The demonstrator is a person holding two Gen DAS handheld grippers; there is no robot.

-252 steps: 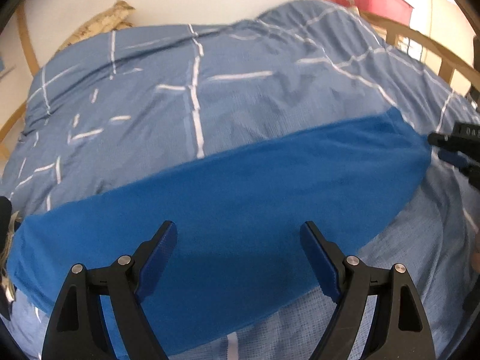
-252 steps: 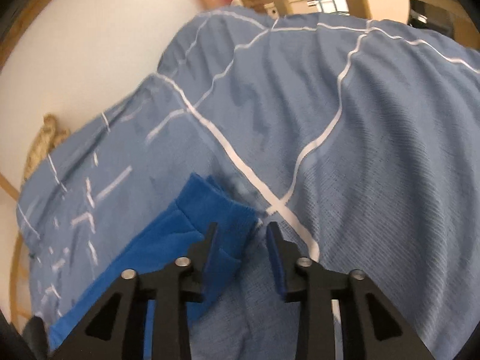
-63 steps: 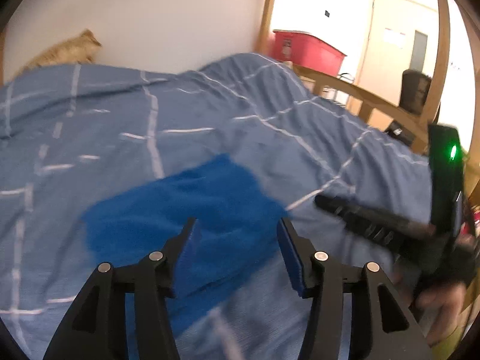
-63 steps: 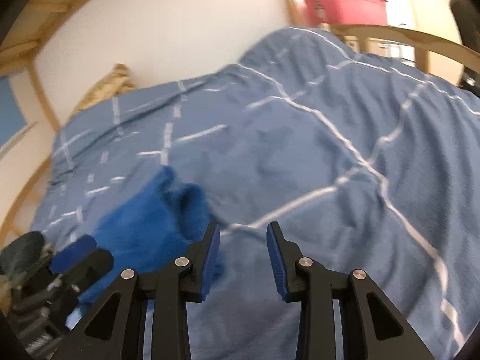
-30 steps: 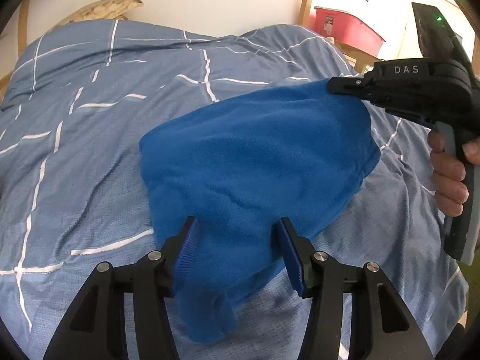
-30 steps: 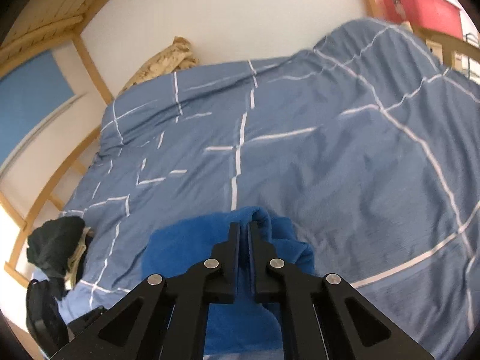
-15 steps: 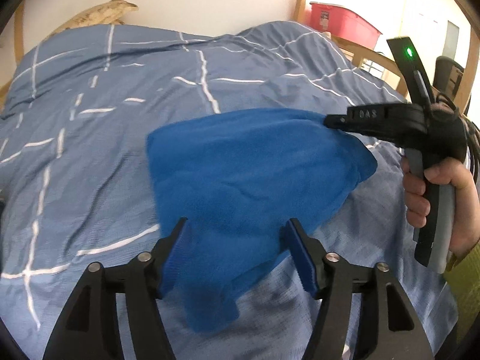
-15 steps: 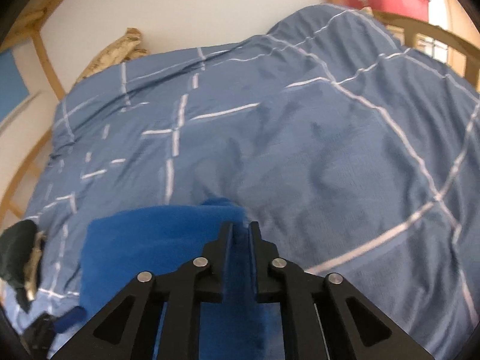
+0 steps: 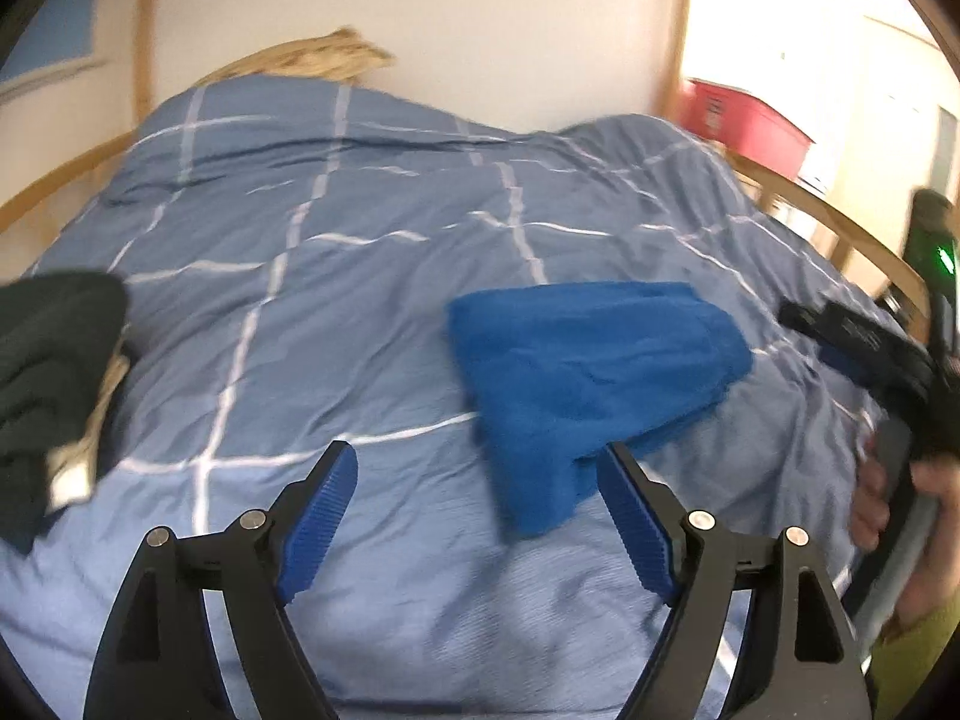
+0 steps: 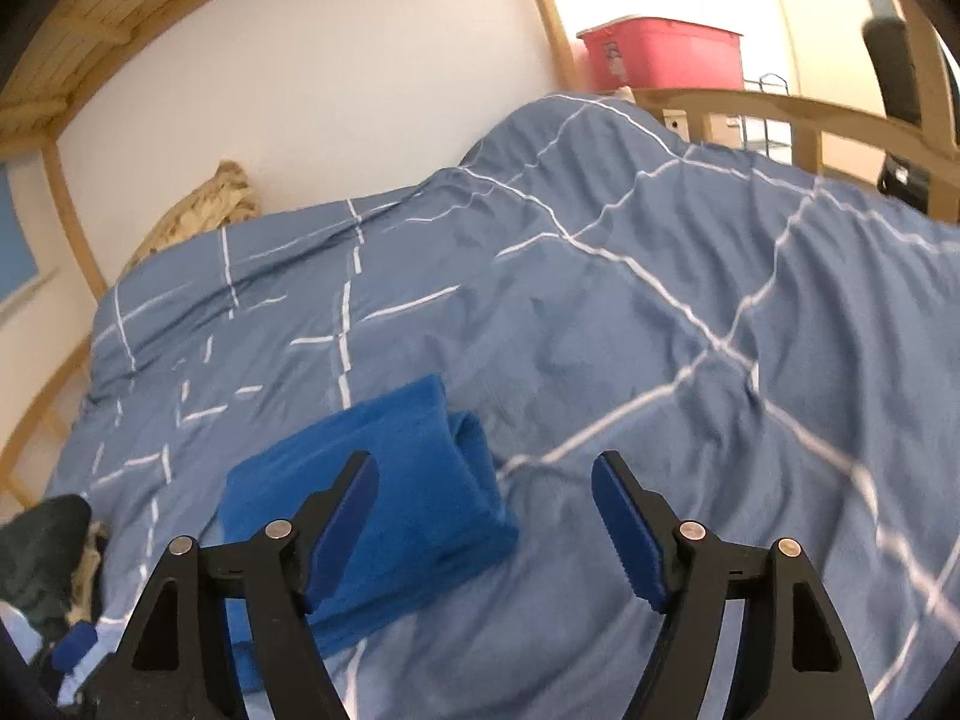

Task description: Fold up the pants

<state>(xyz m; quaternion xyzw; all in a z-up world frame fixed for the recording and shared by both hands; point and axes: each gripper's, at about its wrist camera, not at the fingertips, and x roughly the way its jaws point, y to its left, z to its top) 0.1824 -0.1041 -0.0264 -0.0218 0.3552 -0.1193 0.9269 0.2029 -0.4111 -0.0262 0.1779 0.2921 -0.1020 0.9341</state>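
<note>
The bright blue fleece pants (image 9: 591, 378) lie folded into a compact bundle on the blue checked duvet (image 9: 336, 300). They also show in the right wrist view (image 10: 384, 492), low left of centre. My left gripper (image 9: 480, 510) is open and empty, just in front of the bundle and left of it. My right gripper (image 10: 486, 522) is open and empty; its left finger overlaps the bundle's near edge in view. The right gripper also shows in the left wrist view (image 9: 852, 336), just right of the pants.
A pile of dark clothes (image 9: 48, 372) lies at the bed's left edge. A wooden bed rail (image 10: 780, 114) runs along the far right side, with a red storage bin (image 10: 660, 54) behind it. A beige pillow (image 9: 312, 57) leans against the wall.
Both grippers opened and let go of the pants, which dropped onto the duvet as a folded bundle. Both grippers pulled back; the left one swung left.
</note>
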